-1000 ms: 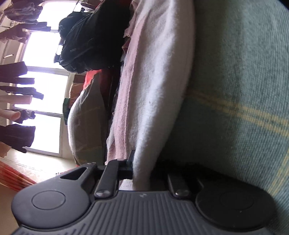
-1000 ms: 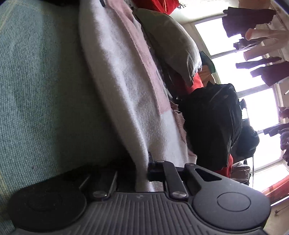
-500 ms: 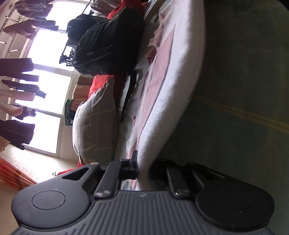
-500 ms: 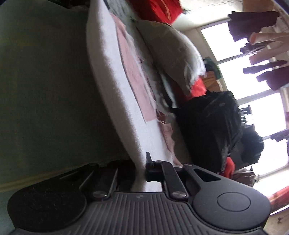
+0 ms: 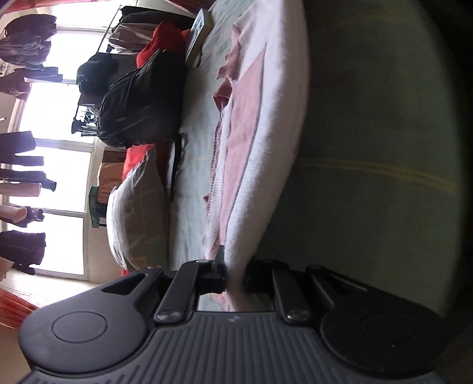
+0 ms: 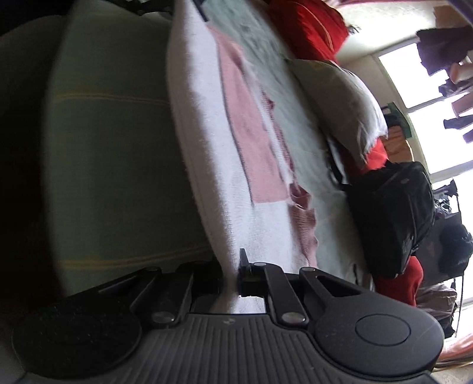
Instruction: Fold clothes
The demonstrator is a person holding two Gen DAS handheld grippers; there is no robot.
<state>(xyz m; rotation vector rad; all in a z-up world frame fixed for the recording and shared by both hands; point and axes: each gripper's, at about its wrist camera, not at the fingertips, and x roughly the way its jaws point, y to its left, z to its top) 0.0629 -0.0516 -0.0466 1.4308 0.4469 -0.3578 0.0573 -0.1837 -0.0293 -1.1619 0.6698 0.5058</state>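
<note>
A white knit garment with pink panels (image 5: 251, 133) stretches away from both cameras over a green bedspread (image 5: 369, 147). My left gripper (image 5: 233, 274) is shut on one edge of it, the cloth pinched between the black fingers. In the right wrist view the same white and pink garment (image 6: 236, 147) runs up the picture, and my right gripper (image 6: 229, 277) is shut on its near edge. The held edge is lifted off the green bedspread (image 6: 118, 162), with shadow beneath it. Both views are rolled sideways.
A black backpack (image 5: 142, 100) sits on the bed beside a grey-green pillow (image 5: 136, 215) and red fabric (image 5: 159, 41). Dark clothes (image 5: 20, 153) hang before bright windows. In the right wrist view the backpack (image 6: 393, 218), pillow (image 6: 337, 97) and red fabric (image 6: 307, 26) lie beyond the garment.
Both grippers have risen and pulled back with the garment's edge held. More of the garment, bed and backpack shows, and the cloth looks stretched flatter between them.
</note>
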